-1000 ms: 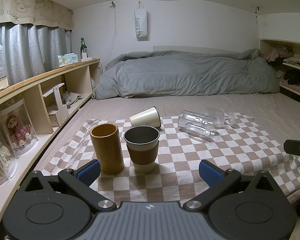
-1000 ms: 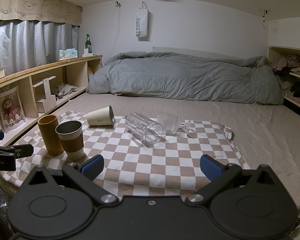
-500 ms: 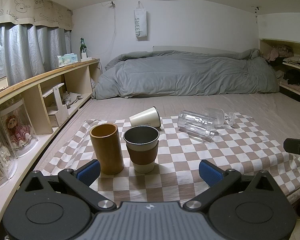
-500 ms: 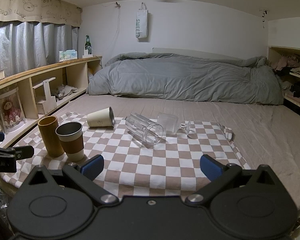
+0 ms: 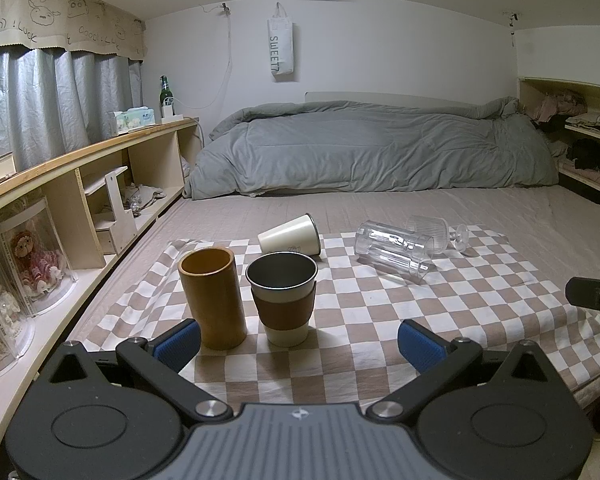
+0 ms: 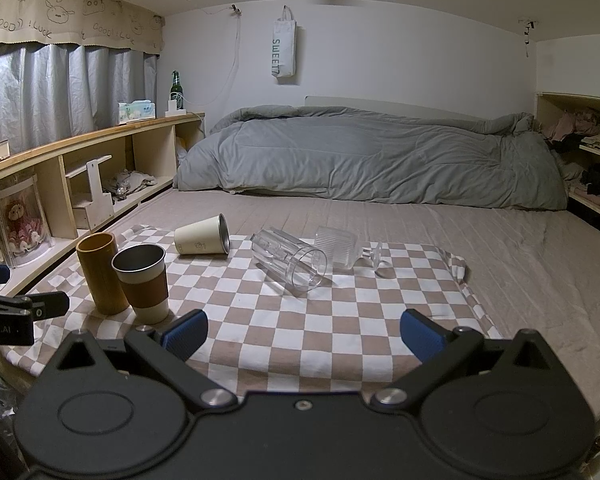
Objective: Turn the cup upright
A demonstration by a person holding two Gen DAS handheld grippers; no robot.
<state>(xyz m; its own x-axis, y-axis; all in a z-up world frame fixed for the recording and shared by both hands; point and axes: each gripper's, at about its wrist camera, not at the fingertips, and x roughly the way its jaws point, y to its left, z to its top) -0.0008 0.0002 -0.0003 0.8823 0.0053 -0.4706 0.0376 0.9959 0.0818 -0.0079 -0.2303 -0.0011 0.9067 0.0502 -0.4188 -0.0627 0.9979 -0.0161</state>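
On a checked cloth (image 5: 380,312) (image 6: 300,320) several cups. A cream cup (image 5: 290,235) (image 6: 202,236) lies on its side at the back. A clear tumbler (image 5: 392,249) (image 6: 288,262) lies on its side, and a ribbed stemmed glass (image 5: 432,232) (image 6: 340,250) lies behind it. A brown cylinder cup (image 5: 214,298) (image 6: 100,276) and a steel cup with a brown sleeve (image 5: 282,296) (image 6: 142,282) stand upright. My left gripper (image 5: 298,346) is open and empty, just short of the two upright cups. My right gripper (image 6: 302,334) is open and empty, short of the clear tumbler.
The cloth lies on a bed with a grey duvet (image 5: 372,148) at the back. A wooden shelf unit (image 5: 80,184) runs along the left. Shelves with clothes (image 6: 592,160) are at the right. The other gripper shows at each view's edge (image 5: 596,296) (image 6: 16,312).
The right gripper view has shifted slightly; the cups sit a little lower and nearer in it. The left gripper and all cups have not moved.
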